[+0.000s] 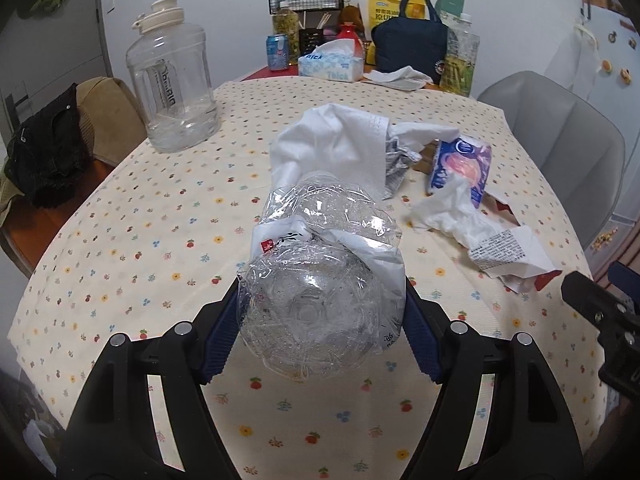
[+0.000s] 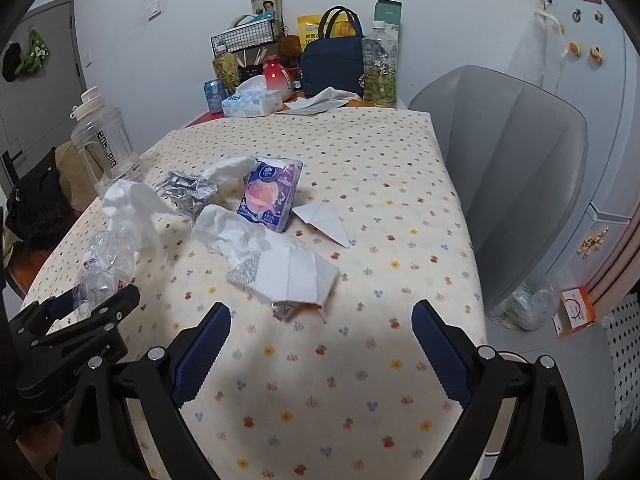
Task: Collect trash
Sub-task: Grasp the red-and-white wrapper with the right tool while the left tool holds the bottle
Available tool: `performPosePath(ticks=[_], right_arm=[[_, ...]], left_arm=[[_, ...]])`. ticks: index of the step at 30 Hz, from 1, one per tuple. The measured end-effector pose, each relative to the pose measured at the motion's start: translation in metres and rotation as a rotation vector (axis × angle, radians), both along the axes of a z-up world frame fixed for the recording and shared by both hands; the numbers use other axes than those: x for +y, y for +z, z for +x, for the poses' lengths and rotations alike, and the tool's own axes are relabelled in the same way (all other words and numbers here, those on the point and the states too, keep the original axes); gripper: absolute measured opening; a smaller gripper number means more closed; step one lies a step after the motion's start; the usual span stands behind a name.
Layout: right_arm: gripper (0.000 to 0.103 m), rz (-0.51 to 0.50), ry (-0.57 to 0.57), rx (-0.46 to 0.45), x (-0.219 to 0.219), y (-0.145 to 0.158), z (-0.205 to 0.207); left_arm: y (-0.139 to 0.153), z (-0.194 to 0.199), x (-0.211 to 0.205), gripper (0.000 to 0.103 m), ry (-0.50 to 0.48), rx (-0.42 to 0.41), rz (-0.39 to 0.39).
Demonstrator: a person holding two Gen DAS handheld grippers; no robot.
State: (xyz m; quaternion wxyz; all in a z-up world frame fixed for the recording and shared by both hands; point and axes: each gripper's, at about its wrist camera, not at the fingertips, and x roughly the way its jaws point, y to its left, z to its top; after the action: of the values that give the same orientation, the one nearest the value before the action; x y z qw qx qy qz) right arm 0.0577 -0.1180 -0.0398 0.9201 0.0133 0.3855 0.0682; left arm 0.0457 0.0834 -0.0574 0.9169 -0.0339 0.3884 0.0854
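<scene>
My left gripper (image 1: 320, 312) is shut on a crushed clear plastic bottle (image 1: 320, 280) and holds it above the table; the bottle also shows in the right wrist view (image 2: 106, 264), at the left. A white crumpled tissue (image 1: 332, 148) lies just beyond the bottle. A purple tissue packet (image 2: 270, 196) stands mid-table among crumpled tissues (image 2: 236, 236), a foil wrapper (image 2: 186, 192) and a folded white paper (image 2: 298, 276). My right gripper (image 2: 320, 332) is open and empty above the near table, just short of the folded paper.
The table has a flowered cloth (image 2: 360, 380). A large clear water jug (image 1: 172, 88) stands at the left. A tissue box (image 1: 330, 66), a can, bottles and a dark bag (image 1: 412, 48) crowd the far end. A grey chair (image 2: 508, 168) stands at the right.
</scene>
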Motion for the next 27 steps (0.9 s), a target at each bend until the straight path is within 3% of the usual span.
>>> performPosePath(ticks=[12,14,21,27], right_arm=[[0.083,0.005,0.026,0.046,0.011,-0.016,0.028],[0.079,0.012,0.035,0.059,0.013,-0.02,0.032],[0.043,0.057,0.076,0.087,0.015,-0.022,0.033],[0.042,0.06,0.078,0.062,0.013,-0.011,0.02]], left_arm=[[-0.016,0.017,-0.006,0.073,-0.02,0.025,-0.007],[-0.017,0.02,-0.006,0.073,-0.018,0.031,-0.006],[-0.018,0.026,-0.01,0.073,-0.014,0.033,-0.006],[-0.011,0.022,-0.016,0.073,-0.026,0.017,-0.009]])
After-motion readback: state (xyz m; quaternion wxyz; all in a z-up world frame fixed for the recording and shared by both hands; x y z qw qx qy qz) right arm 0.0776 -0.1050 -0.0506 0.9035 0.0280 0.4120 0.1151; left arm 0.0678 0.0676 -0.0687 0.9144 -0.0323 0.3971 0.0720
